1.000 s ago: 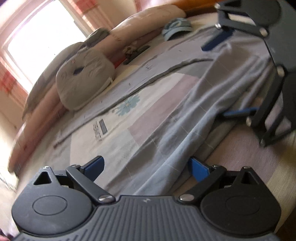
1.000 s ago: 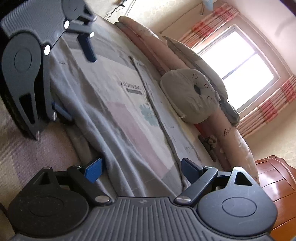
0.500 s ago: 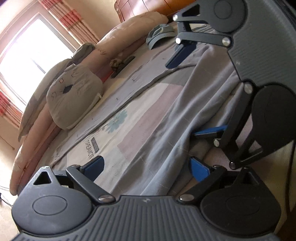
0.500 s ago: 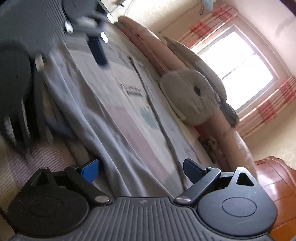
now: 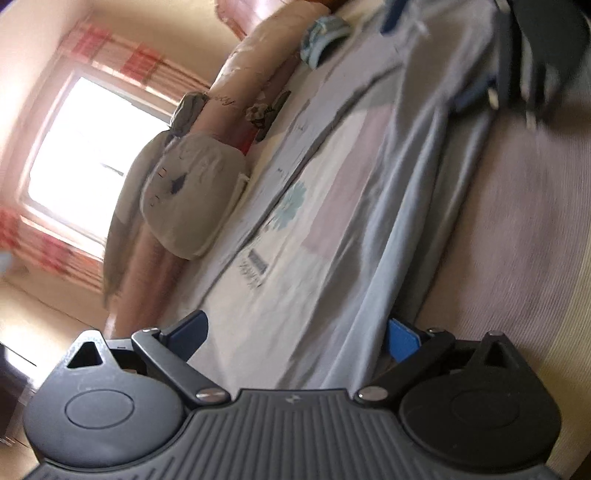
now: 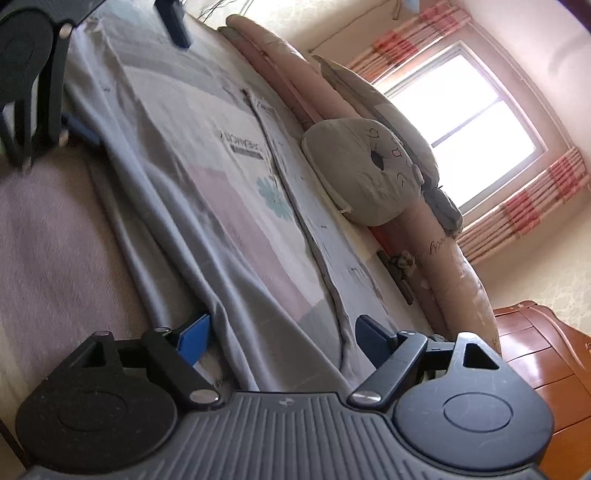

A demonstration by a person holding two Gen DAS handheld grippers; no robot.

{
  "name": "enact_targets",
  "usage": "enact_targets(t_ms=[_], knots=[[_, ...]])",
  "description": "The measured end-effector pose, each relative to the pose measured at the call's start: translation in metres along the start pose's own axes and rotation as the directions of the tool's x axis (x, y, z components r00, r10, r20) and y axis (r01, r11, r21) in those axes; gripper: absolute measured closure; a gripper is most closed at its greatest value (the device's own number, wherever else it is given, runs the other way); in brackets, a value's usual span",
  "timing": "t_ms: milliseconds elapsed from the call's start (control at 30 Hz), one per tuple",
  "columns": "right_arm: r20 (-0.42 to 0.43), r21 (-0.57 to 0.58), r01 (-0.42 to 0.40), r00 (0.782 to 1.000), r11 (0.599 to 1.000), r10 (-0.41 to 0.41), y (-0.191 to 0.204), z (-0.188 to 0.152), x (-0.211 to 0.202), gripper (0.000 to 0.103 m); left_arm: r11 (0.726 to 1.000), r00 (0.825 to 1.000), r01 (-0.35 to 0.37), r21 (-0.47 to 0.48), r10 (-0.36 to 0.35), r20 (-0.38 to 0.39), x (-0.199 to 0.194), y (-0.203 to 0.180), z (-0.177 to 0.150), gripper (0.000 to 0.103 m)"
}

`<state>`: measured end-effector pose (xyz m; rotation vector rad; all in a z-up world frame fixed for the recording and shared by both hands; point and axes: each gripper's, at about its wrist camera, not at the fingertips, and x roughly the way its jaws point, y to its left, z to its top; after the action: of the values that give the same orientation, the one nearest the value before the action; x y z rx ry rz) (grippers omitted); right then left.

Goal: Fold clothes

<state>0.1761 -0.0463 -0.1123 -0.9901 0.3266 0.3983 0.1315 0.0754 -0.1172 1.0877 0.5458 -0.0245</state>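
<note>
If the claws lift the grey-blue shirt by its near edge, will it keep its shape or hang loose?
The grey-blue printed shirt probably hangs loose: its near edge already lies in soft long folds. It looks thin, so likely light. It may drag on the ribbed pinkish bedcover rather than slide.

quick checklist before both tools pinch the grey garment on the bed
1. Left tool open: ok, fingers wide apart.
2. Right tool open: ok for now, its jaws are closing, pads not yet pressing cloth.
3. Cloth between the fingers: ok, the grey garment runs through both gaps.
4. Garment flat: not ok, long folds run along its near edge.
5. Fold path clear: ok, the cushion and blue cap lie off the garment.
6. Single layer under each tool: cannot tell.
</note>
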Motion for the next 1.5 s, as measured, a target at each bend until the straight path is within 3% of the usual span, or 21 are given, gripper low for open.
enact_targets(t_ms=[67,133,200,233,333,400,567,800,933,1067,1267,1367,1400,1500], knots=[[0.000,-0.027,0.000,1.000,1.000,0.000,0.002,-0.003,-0.002,0.022,1.000,1.000,-0.004,0.030,0.003,0.005,-0.001,-0.003,0.000,0.009],[0.000,-0.060,-0.009,1.000,0.998,0.009,0.007,-0.001,-0.005,0.027,0.998,1.000,0.005,0.068,-0.006,0.016,-0.001,-0.008,0.002,0.019],[0.010,-0.126,-0.013,1.000,0.992,0.014,0.015,0.002,-0.004,0.038,0.993,0.999,0.034,0.112,-0.037,0.022,-0.001,-0.014,0.006,0.048],[0.013,-0.155,-0.018,1.000,0.988,0.020,0.019,0.004,-0.003,0.042,0.990,0.998,0.048,0.129,-0.052,0.022,-0.001,-0.018,0.008,0.054],[0.002,-0.191,-0.062,0.998,0.980,0.064,0.025,0.005,-0.003,0.072,0.983,0.996,0.076,0.166,-0.081,0.025,-0.001,-0.024,0.010,0.078],[-0.008,-0.190,-0.100,0.995,0.977,0.100,0.028,0.003,-0.007,0.099,0.980,0.993,0.106,0.167,-0.112,0.028,-0.003,-0.025,0.010,0.095],[-0.011,-0.134,-0.166,0.986,0.977,0.166,0.019,0.005,-0.020,0.099,0.979,0.988,0.138,0.147,-0.146,0.041,-0.017,-0.017,0.007,0.100],[-0.010,0.025,-0.338,0.941,0.941,0.338,-0.015,0.008,-0.044,0.100,0.973,0.976,0.202,0.112,-0.209,0.056,-0.043,0.003,0.001,0.103],[0.005,0.111,-0.439,0.897,0.891,0.442,-0.030,0.006,-0.063,0.100,0.951,0.952,0.294,0.099,-0.300,0.055,-0.064,0.009,-0.005,0.103],[0.007,0.178,-0.540,0.837,0.823,0.547,-0.034,0.001,-0.075,0.100,0.913,0.915,0.397,0.090,-0.401,0.031,-0.076,0.005,-0.013,0.103],[-0.038,0.216,-0.604,0.780,0.767,0.625,-0.014,-0.007,-0.080,0.100,0.878,0.881,0.472,0.083,-0.473,-0.016,-0.079,-0.012,-0.021,0.103],[-0.016,0.241,-0.644,0.745,0.726,0.667,-0.010,-0.010,-0.086,0.099,0.871,0.874,0.486,0.067,-0.487,-0.013,-0.084,-0.010,-0.022,0.099],[-0.010,0.252,-0.644,0.745,0.723,0.667,-0.011,-0.013,-0.091,0.099,0.873,0.874,0.486,0.049,-0.486,-0.006,-0.086,-0.006,-0.022,0.097],[-0.004,0.322,-0.591,0.781,0.740,0.625,-0.023,-0.026,-0.099,0.095,0.888,0.888,0.459,-0.009,-0.459,0.016,-0.092,0.006,-0.019,0.091]])
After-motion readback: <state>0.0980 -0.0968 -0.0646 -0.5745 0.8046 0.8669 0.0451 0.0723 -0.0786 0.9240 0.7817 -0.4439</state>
